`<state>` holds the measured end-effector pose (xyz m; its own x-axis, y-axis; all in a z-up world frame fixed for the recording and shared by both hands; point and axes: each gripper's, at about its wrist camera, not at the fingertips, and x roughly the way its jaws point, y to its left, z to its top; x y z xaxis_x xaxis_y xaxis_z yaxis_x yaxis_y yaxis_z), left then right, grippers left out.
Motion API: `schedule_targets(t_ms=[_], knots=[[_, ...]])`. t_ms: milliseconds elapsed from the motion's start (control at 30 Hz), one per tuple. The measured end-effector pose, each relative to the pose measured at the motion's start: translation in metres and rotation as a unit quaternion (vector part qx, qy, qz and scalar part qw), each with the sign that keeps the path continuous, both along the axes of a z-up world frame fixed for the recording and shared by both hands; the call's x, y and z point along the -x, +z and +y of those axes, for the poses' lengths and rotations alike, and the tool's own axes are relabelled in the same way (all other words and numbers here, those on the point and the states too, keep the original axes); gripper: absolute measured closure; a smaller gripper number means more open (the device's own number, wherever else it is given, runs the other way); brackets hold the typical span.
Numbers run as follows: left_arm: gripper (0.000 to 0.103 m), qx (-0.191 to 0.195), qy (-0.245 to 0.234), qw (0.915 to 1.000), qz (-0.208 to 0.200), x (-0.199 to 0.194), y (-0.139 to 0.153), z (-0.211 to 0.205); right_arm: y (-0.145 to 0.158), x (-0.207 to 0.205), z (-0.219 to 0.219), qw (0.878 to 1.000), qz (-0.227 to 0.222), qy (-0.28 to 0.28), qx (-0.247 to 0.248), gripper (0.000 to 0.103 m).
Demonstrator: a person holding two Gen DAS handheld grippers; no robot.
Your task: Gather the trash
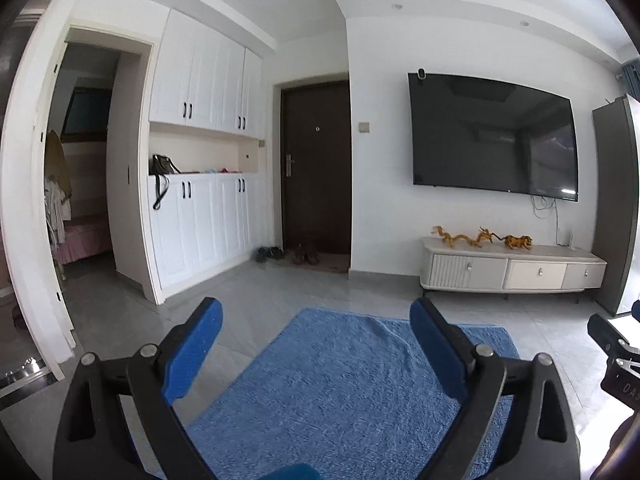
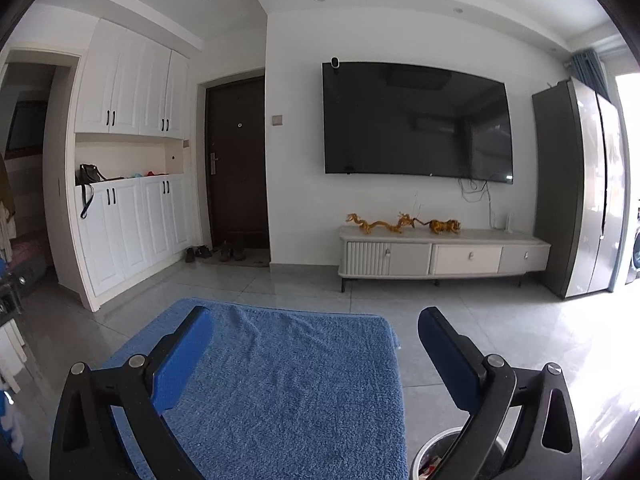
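Currently both grippers are hovering above a blue rug (image 1: 340, 380) lying on grey tile floor (image 2: 500, 320).

Left gripper (image 1: 316, 316): jaws are standing wide apart, holding nothing; blue pads (image 1: 192, 352) are framing the rug.

Right gripper (image 2: 316, 324): jaws are likewise spread wide and gripping nothing.

Trash bin (image 2: 434, 454): round and pale-rimmed, it is sitting on the tile just beside the rug's right edge, partly hidden behind the right gripper's finger; something red and white seems to be lying inside, though too little is showing to name it.

Surroundings: a wall-mounted television (image 2: 416, 124) is hanging above a low white cabinet (image 2: 444, 256) carrying orange figurines (image 2: 400, 224); a dark door (image 1: 316, 168) is standing between white cupboards (image 1: 204, 80) and the television wall.
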<state>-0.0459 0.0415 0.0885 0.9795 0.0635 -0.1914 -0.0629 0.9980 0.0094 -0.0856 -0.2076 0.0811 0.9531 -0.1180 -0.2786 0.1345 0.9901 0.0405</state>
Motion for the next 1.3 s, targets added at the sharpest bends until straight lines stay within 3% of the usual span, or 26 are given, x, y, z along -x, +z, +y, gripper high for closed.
schedule_targets(t_ms=[400, 933, 1300], knots=[[0.008, 0.000, -0.012, 0.9999, -0.010, 0.027, 0.004, -0.011, 0.008, 0.030, -0.004, 0.999, -0.030, -0.032, 0.004, 0.000], [0.008, 0.019, 0.004, 0.9998, -0.005, 0.032, 0.002, -0.017, 0.022, 0.065, -0.009, 0.995, -0.070, -0.069, 0.012, 0.000], [0.008, 0.019, -0.003, 0.9998, -0.002, 0.037, 0.005, -0.018, 0.022, 0.073, -0.010, 0.995, -0.074, -0.069, 0.008, 0.000]])
